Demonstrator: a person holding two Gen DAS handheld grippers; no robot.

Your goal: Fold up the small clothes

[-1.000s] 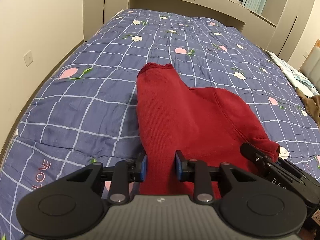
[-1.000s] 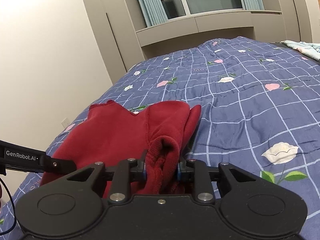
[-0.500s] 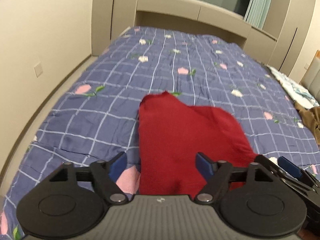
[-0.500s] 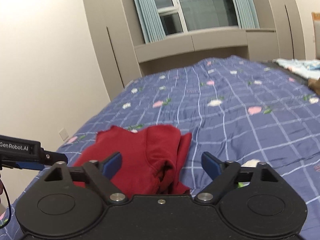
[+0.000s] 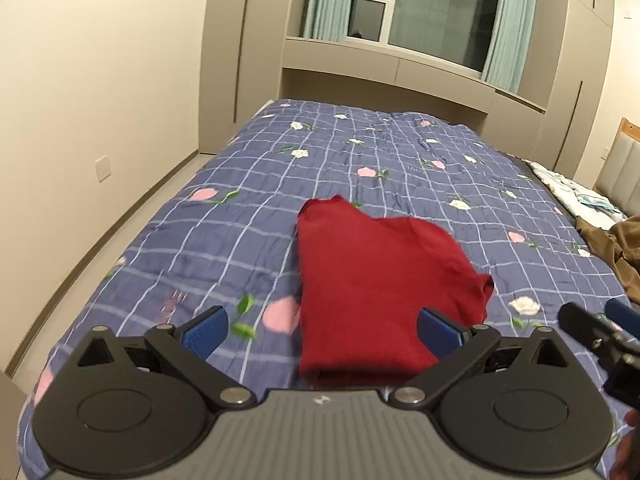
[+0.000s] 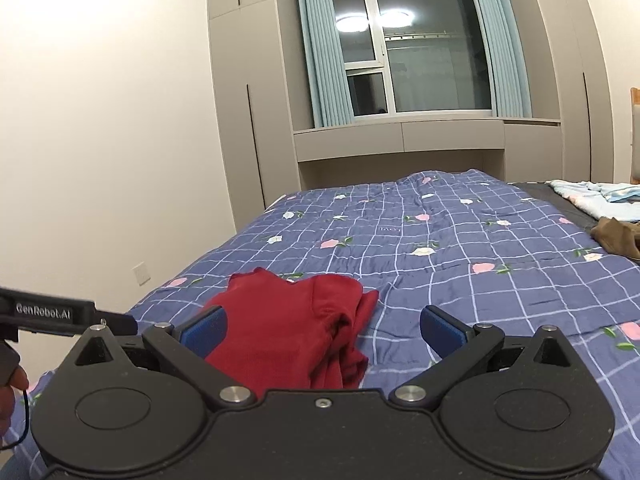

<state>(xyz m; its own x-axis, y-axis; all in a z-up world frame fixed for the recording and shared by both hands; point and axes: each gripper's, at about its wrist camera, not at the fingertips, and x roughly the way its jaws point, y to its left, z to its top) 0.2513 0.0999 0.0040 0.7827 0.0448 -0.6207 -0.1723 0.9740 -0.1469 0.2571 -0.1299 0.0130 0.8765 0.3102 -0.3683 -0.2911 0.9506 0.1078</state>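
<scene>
Bedroom, blue checked quilt (image 5: 248,248). Red garment (image 5: 376,280) lies folded on quilt, just ahead of both tools. Left gripper (image 5: 320,330) and right gripper (image 6: 322,328): jaws just opened, spread wide, nothing clamped between.

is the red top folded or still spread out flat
Folded. The red top lies on the quilt as a compact doubled block, stacked layers showing along its right edge. Neither gripper holds it.

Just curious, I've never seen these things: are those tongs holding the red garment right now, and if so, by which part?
Nothing is held. Both the left tongs and the right tongs have just been opening and stand wide, clear of the red garment, which lies folded on the bed.
</scene>
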